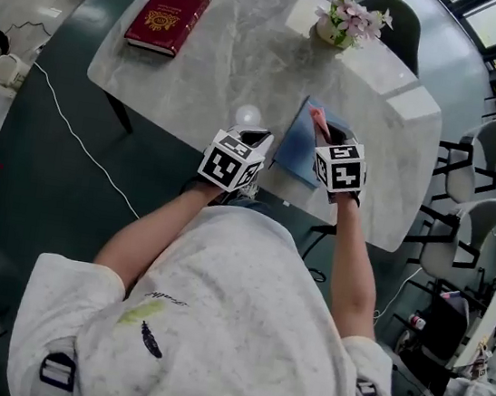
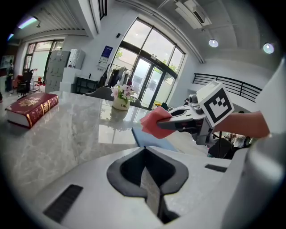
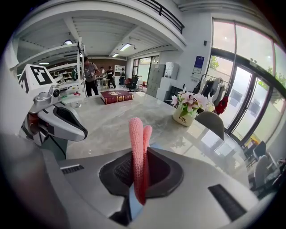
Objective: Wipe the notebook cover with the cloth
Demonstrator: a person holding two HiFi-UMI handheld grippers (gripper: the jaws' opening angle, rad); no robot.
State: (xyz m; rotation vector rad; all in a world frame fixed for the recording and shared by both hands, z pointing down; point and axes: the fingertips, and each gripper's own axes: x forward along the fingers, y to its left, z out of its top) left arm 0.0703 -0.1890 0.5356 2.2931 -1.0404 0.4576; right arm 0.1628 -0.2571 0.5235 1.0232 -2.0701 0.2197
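A blue notebook (image 1: 298, 145) lies flat on the marble table (image 1: 221, 61) near its front edge. My right gripper (image 1: 323, 130) hovers over the notebook's right part, shut on a folded pink cloth (image 1: 316, 117). In the right gripper view the cloth (image 3: 138, 152) stands upright between the jaws, with a strip of blue cover (image 3: 156, 146) behind it. My left gripper (image 1: 250, 138) is just left of the notebook, shut with nothing in it. In the left gripper view its jaws meet in a seam, and the cloth (image 2: 153, 122) hangs above the notebook (image 2: 149, 140).
A thick dark-red book (image 1: 168, 18) lies at the table's far left corner. A small pot of pink flowers (image 1: 346, 21) stands at the far side. Chairs (image 1: 467, 205) stand to the right, and a white cable (image 1: 73, 136) runs across the floor on the left.
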